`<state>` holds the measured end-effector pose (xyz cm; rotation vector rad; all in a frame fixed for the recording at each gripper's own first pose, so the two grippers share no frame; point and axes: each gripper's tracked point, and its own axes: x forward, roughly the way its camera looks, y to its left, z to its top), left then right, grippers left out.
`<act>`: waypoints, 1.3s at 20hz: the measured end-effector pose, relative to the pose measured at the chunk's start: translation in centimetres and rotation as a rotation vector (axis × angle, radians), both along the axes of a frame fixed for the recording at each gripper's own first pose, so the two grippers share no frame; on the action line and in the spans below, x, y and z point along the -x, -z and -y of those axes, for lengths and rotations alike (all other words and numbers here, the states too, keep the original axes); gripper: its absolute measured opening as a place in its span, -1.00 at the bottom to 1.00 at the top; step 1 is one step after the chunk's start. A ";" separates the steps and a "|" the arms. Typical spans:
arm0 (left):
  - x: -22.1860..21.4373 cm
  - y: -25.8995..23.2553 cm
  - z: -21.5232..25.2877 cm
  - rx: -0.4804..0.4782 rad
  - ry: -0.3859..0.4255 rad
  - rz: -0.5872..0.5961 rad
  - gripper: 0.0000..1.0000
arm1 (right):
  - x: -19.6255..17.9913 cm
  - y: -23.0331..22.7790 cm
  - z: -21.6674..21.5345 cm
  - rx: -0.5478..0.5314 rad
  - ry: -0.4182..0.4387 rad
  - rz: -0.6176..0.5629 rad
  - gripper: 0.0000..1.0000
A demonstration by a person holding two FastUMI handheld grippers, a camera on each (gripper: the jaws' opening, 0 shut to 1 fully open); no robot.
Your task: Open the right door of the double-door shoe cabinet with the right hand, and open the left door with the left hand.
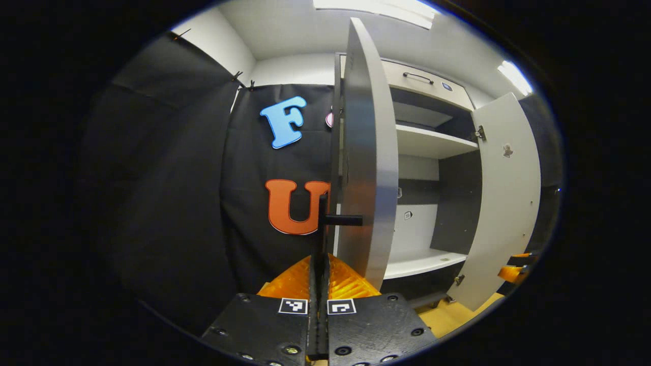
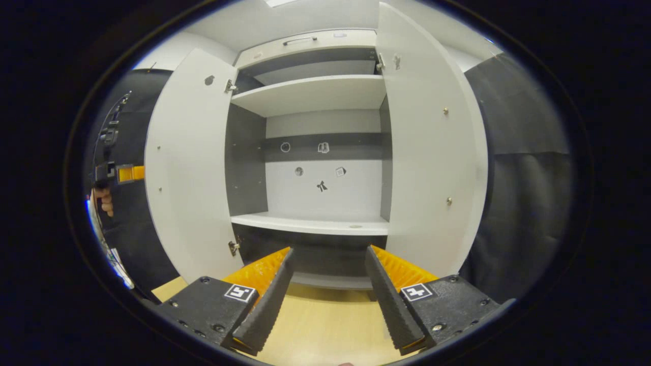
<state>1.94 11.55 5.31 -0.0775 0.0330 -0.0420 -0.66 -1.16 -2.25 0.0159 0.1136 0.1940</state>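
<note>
— Closest to your left camera, your left gripper [image 1: 319, 264] has its two fingers [image 1: 311, 274] pressed together on the black handle [image 1: 325, 219] of the left door [image 1: 367, 152]. What do you make of that door?

— You see it nearly edge-on, rising straight up from your fingers, swung well out from the shoe cabinet [image 1: 432, 147]. The handle's vertical bar runs down between your fingers, and its short post joins the door face just above them.

— And past it?

— Your left gripper view looks into the cabinet: an upper shelf [image 1: 432, 142], a lower shelf [image 1: 424, 262], and the right door [image 1: 506, 198] standing open at the far side. An orange bit of the other gripper shows beside that door's lower edge.

— Now your right gripper [image 2: 328, 284].

— Your fingers [image 2: 267, 300] are spread wide apart with nothing between them, hanging above the pale wood floor [image 2: 315, 325]. The right door [image 2: 432, 147] stands open just beyond your right-hand finger, not touching it. The left door [image 2: 190, 168] is open on the other side, and behind it you catch a hand [image 2: 104, 201] holding the other gripper.

— Anything inside the cabinet?

— Between the two doors you face both shelves and the back panel [image 2: 325, 173], which carries a few small marks too small to make out.
</note>
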 end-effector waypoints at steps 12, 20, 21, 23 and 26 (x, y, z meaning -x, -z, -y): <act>5.2 2.6 -2.9 -0.229 -0.046 -0.054 -1.00 | -0.3 0.8 1.0 -0.006 0.044 -0.016 0.79; 2.3 6.2 11.8 -0.077 0.006 0.004 -1.00 | -1.2 -0.6 -0.2 -0.024 0.041 0.038 0.73; 1.5 7.2 12.8 -0.081 0.001 -0.005 -1.00 | -1.0 -0.7 -0.3 -0.023 0.042 0.051 0.79; 0.3 8.7 14.4 -0.070 0.020 -0.012 -1.00 | -0.2 -0.7 -0.2 -0.027 0.043 0.057 0.79; -0.6 9.2 15.0 -0.050 0.025 -0.010 -1.00 | 0.7 -0.6 1.0 -0.034 0.063 0.061 0.78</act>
